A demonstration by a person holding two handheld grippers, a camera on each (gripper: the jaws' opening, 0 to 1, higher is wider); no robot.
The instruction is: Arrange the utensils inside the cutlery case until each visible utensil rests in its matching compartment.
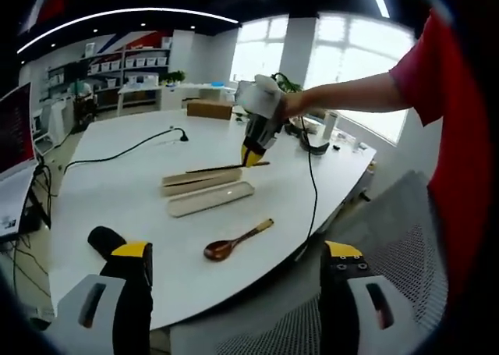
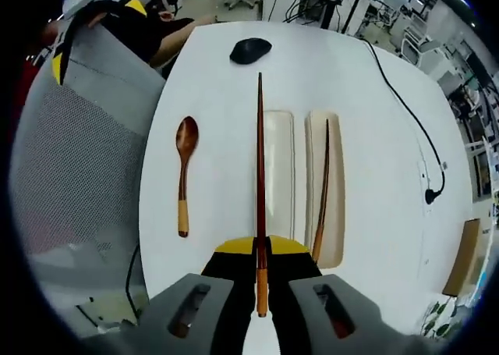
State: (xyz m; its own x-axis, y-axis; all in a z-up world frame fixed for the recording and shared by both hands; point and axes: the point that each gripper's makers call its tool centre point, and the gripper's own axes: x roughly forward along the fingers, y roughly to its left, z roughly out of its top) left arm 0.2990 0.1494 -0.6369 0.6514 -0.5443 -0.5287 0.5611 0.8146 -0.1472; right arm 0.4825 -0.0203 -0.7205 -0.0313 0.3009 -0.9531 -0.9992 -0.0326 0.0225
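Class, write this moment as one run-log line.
right hand-held gripper: shut on chopstick, above table | case: holds one chopstick | spoon: on table | left hand-held gripper: open

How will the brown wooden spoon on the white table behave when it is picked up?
The brown wooden spoon looks rigid, so it should not bend. Being slim wood, it is probably light. Its rounded bowl lies on the smooth white table, so a push may make it slide or pivot.

Table (image 1: 117,191): white, rounded edge.
Cable (image 1: 117,154): black, runs across tabletop, plug end lying flat (image 2: 427,195).
Mouse (image 2: 250,50): black, near table's edge.
Chair (image 2: 78,136): grey mesh, beside table.
Cardboard box (image 1: 209,109): brown, far side.
Shelving (image 1: 129,70): back wall, white bins.
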